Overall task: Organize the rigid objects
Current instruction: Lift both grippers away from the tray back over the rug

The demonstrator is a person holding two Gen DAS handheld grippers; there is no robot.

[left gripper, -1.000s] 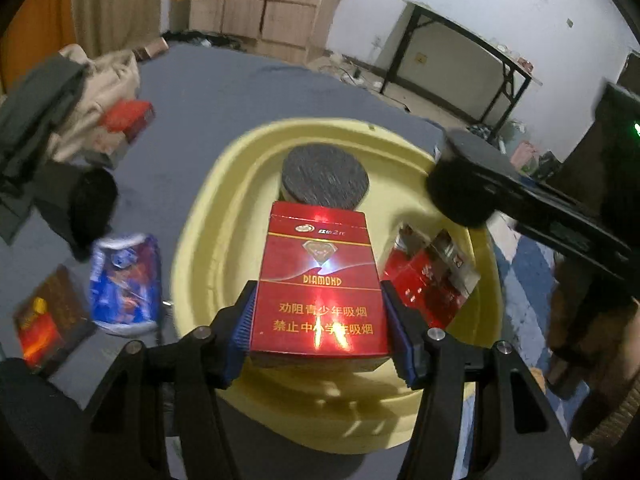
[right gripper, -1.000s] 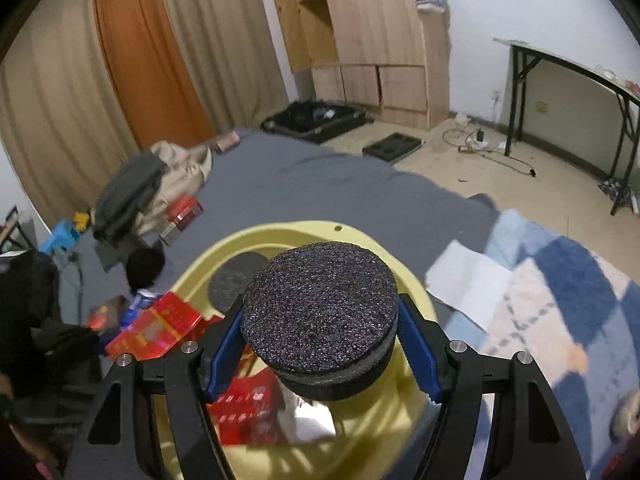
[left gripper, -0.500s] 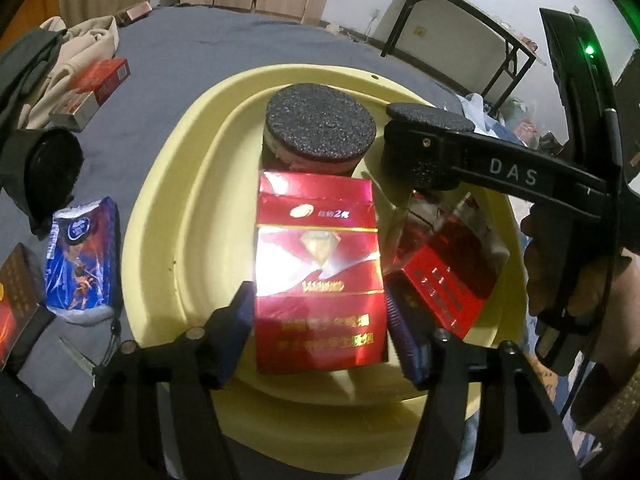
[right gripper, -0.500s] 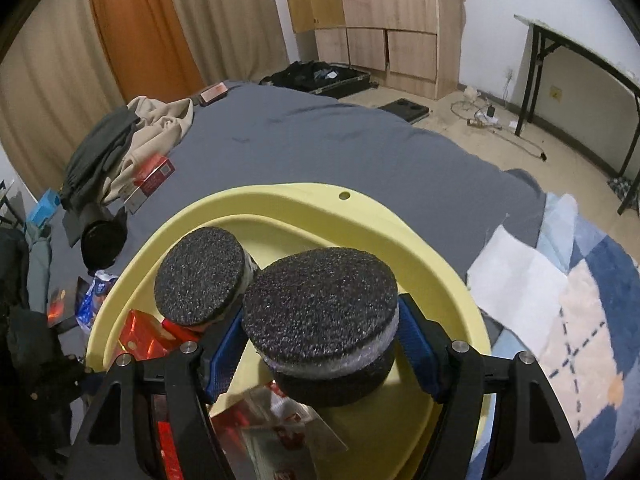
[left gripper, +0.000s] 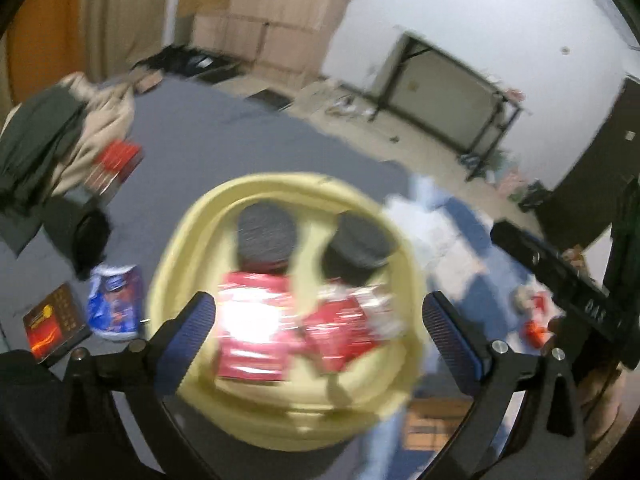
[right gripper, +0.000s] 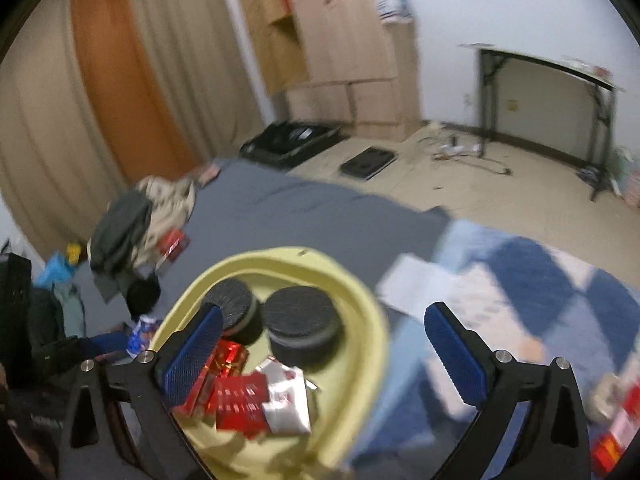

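A yellow basin (left gripper: 188,248) (right gripper: 360,304) sits on the grey sheet. In it lie two black foam-topped round pucks (left gripper: 266,236) (left gripper: 360,246) (right gripper: 232,312) (right gripper: 302,322), a red cigarette box (left gripper: 252,332) and red foil packs (left gripper: 344,332) (right gripper: 240,400). My left gripper (left gripper: 320,340) is open and empty above the basin's near side. My right gripper (right gripper: 324,352) is open and empty above the basin's right rim; it also shows at the right of the left wrist view (left gripper: 560,276). Both views are motion-blurred.
Left of the basin lie a blue packet (left gripper: 116,300), a dark box (left gripper: 52,324), a black round object (left gripper: 92,236), a red box (left gripper: 116,160) and a clothes pile (left gripper: 48,136). A blue checked blanket (right gripper: 520,292) lies right. More red items (right gripper: 616,432) lie far right.
Both grippers opened and pulled up and back. The red cigarette box and the second foam puck now lie in the basin.
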